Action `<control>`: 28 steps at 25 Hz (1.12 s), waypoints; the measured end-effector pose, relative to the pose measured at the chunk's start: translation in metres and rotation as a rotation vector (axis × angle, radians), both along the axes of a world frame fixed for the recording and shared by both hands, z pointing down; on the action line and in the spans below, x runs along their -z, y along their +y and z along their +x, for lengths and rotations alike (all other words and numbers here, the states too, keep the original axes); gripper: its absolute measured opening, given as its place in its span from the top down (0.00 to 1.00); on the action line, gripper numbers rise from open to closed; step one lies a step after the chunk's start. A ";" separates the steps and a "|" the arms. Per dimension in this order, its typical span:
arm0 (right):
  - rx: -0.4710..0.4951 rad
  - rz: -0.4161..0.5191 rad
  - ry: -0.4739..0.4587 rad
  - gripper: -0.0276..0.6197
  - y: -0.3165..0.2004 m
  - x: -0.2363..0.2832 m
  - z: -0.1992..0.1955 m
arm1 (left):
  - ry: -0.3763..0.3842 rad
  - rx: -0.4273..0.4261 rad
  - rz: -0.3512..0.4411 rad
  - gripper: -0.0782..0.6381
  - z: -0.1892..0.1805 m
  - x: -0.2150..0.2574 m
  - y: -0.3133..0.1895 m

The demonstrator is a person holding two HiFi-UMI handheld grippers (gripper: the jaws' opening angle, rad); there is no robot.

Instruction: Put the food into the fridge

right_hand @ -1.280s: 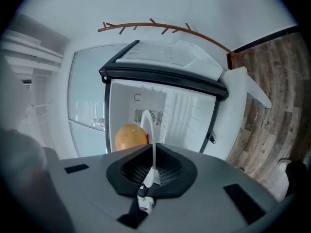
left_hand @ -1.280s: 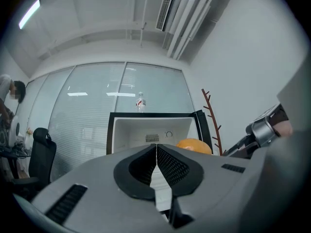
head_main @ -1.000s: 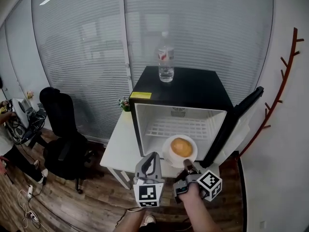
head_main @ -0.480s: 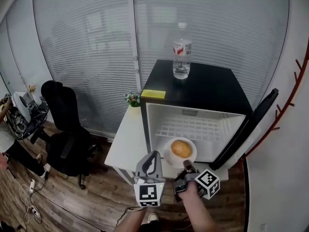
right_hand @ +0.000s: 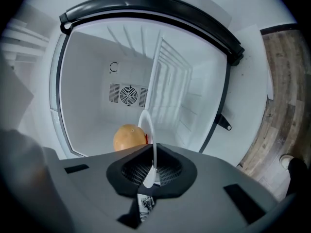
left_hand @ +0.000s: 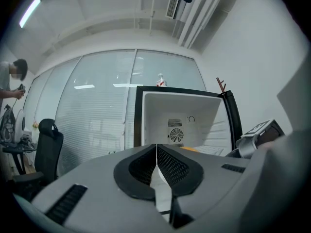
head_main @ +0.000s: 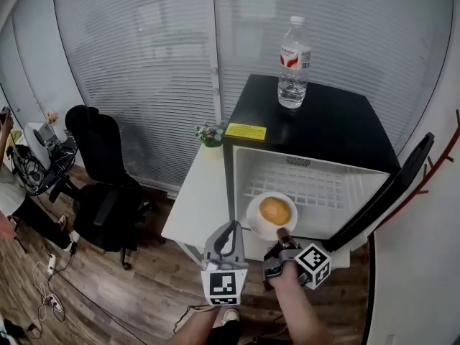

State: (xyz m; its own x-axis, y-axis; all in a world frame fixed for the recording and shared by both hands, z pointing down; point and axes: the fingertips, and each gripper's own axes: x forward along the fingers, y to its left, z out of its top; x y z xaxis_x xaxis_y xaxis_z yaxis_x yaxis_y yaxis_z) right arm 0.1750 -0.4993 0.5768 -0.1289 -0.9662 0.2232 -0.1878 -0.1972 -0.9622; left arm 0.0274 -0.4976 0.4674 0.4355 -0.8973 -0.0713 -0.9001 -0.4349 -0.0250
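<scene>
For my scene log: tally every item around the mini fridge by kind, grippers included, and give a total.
Fridge: 1
Water bottle: 1
Plate: 1
Bun: 1
Table: 1
Office chair: 1
Potted plant: 1
Grippers: 2, the left gripper and the right gripper
Total: 9

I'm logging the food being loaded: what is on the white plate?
One round golden bun lies on the plate, whose rim the right gripper pinches. The plate's surface beneath the bun is covered.
</scene>
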 end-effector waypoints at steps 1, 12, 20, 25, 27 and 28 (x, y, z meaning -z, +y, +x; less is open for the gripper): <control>0.002 0.001 -0.003 0.91 -0.001 0.000 -0.002 | 0.001 0.001 -0.004 0.85 -0.001 -0.001 -0.001; -0.005 0.001 -0.026 0.91 -0.028 0.010 -0.006 | 0.006 0.009 -0.012 0.85 -0.007 -0.006 -0.009; -0.022 0.006 -0.047 0.91 -0.051 0.013 -0.010 | 0.014 0.011 -0.023 0.85 -0.012 -0.010 -0.027; -0.032 0.008 -0.055 0.91 -0.066 0.015 -0.010 | 0.039 0.005 -0.014 0.85 -0.011 -0.008 -0.039; -0.040 0.007 -0.059 0.91 -0.070 0.016 -0.010 | 0.029 0.003 -0.020 0.85 -0.012 -0.010 -0.042; -0.045 0.008 -0.059 0.91 -0.072 0.016 -0.009 | 0.022 0.002 -0.025 0.85 -0.013 -0.011 -0.043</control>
State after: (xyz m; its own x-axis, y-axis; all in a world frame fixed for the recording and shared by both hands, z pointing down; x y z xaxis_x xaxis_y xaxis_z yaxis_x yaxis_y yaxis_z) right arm 0.1663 -0.5713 0.5612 -0.0979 -0.9730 0.2091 -0.1220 -0.1968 -0.9728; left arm 0.0145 -0.5411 0.4783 0.4324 -0.8998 -0.0587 -0.9012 -0.4334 0.0053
